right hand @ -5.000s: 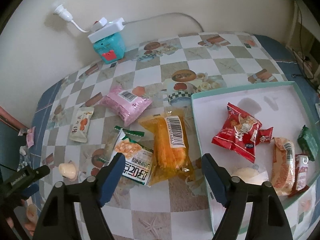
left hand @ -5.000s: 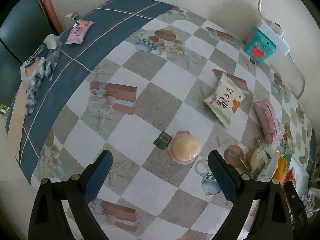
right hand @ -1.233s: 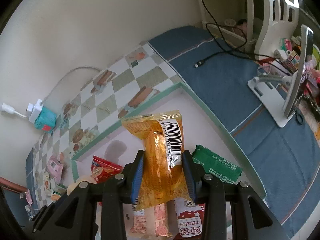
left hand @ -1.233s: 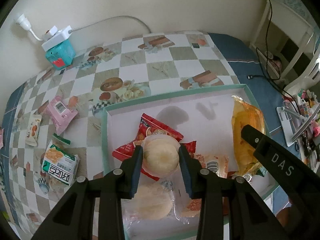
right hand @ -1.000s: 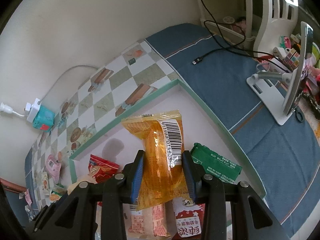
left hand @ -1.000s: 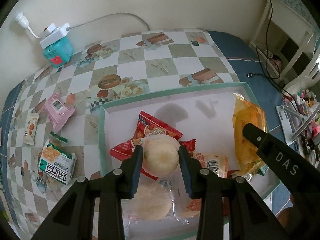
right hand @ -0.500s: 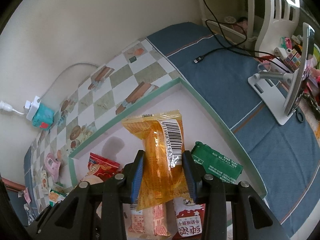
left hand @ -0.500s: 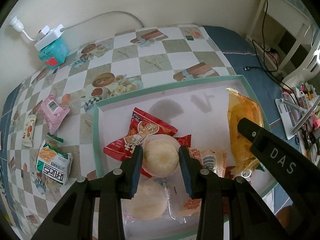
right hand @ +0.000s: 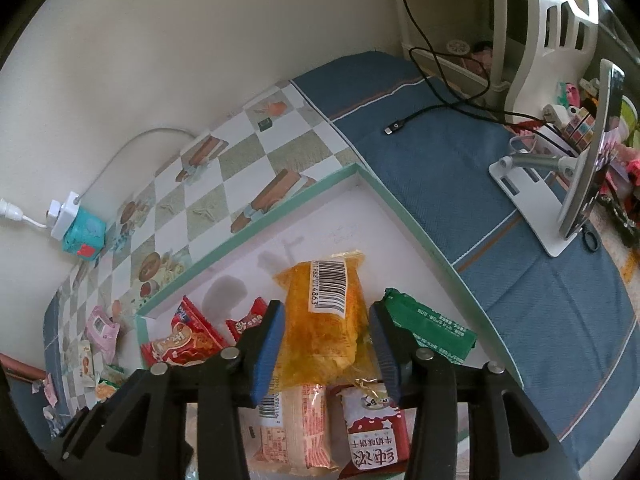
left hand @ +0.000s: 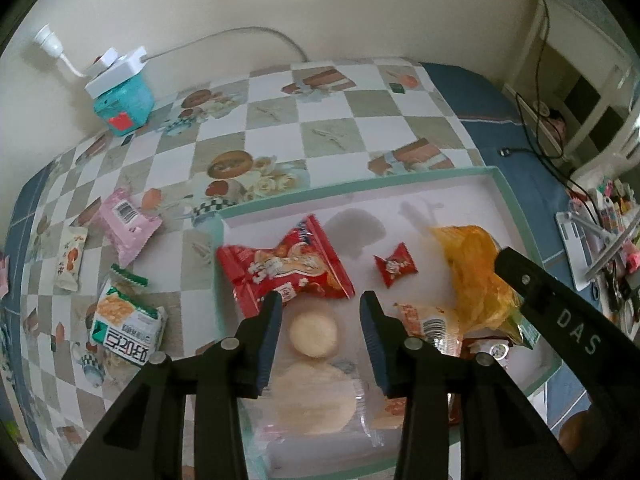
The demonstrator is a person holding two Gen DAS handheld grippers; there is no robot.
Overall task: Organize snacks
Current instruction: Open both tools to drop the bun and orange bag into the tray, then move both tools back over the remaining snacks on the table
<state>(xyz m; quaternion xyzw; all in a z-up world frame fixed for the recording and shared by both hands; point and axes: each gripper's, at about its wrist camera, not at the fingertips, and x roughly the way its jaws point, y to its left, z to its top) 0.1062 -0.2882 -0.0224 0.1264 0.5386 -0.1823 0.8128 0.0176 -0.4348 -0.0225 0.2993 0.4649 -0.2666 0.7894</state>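
A teal-rimmed white tray [left hand: 360,190] [right hand: 260,220] holds several snacks. My left gripper [left hand: 320,320] is open over it; the round pale jelly cup [left hand: 314,334] lies free in the tray between the fingers, beside a red packet [left hand: 284,268] and above a clear-wrapped round cake [left hand: 312,396]. My right gripper [right hand: 326,342] is open; the orange snack bag [right hand: 324,320] [left hand: 476,276] lies in the tray between its fingers, next to a green packet [right hand: 428,334].
Outside the tray on the checked tablecloth lie a pink packet [left hand: 126,224], a cream packet [left hand: 70,258] and a green-white packet [left hand: 128,324]. A teal box with a power strip [left hand: 122,96] stands by the wall. A cable [right hand: 424,116] and a phone stand [right hand: 560,184] are on the blue cloth.
Both grippers opened. The left one let the jelly cup drop into the tray; the right one let go of the orange bag, which now lies in the tray.
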